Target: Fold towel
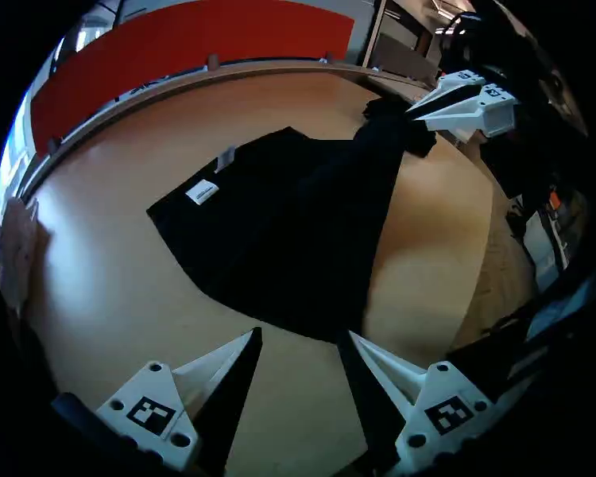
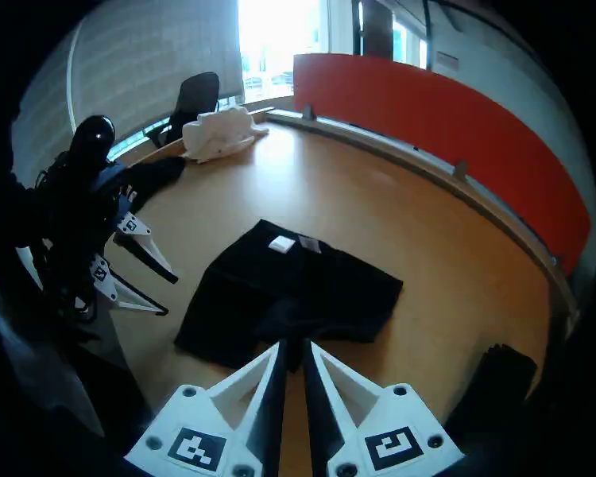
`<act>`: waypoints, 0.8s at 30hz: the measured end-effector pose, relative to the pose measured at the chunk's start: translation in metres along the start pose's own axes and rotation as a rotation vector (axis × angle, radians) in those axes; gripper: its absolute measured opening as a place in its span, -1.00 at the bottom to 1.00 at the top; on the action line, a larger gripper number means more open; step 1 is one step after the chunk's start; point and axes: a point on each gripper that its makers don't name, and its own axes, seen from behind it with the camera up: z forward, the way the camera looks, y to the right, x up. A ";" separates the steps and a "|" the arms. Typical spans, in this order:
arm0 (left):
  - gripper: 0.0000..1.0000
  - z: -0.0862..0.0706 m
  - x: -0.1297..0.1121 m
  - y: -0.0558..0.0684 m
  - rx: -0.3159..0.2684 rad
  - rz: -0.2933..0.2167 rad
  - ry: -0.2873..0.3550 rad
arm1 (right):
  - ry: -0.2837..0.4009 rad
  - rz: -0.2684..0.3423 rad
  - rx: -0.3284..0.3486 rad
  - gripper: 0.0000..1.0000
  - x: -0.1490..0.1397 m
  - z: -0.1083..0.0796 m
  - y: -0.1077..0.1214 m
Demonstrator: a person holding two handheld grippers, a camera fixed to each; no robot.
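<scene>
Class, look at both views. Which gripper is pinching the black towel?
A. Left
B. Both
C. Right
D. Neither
C: the right gripper has both fingers closed on a lifted part of the towel, while the left gripper is open with nothing held between its fingers.

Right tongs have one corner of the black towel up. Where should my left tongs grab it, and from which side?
Probably the corner of the towel that points at the open left tongs, approached straight ahead from their side, low and level. That corner lies flat on the table, so one finger must slide beneath it. The right tongs hold the far corner bunched and lifted.
</scene>
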 end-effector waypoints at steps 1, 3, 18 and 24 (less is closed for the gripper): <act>0.38 0.001 -0.002 0.002 -0.004 0.001 -0.002 | 0.000 0.000 0.000 -0.73 0.000 0.000 0.000; 0.38 0.004 -0.005 0.007 -0.012 0.003 -0.006 | 0.000 -0.001 0.000 -0.73 -0.001 0.000 0.000; 0.37 0.022 -0.024 0.026 -0.019 0.072 -0.029 | -0.001 -0.003 0.001 -0.73 0.000 0.001 -0.001; 0.37 0.025 -0.029 0.030 -0.020 0.114 -0.026 | -0.003 -0.002 0.000 -0.73 -0.001 0.003 -0.001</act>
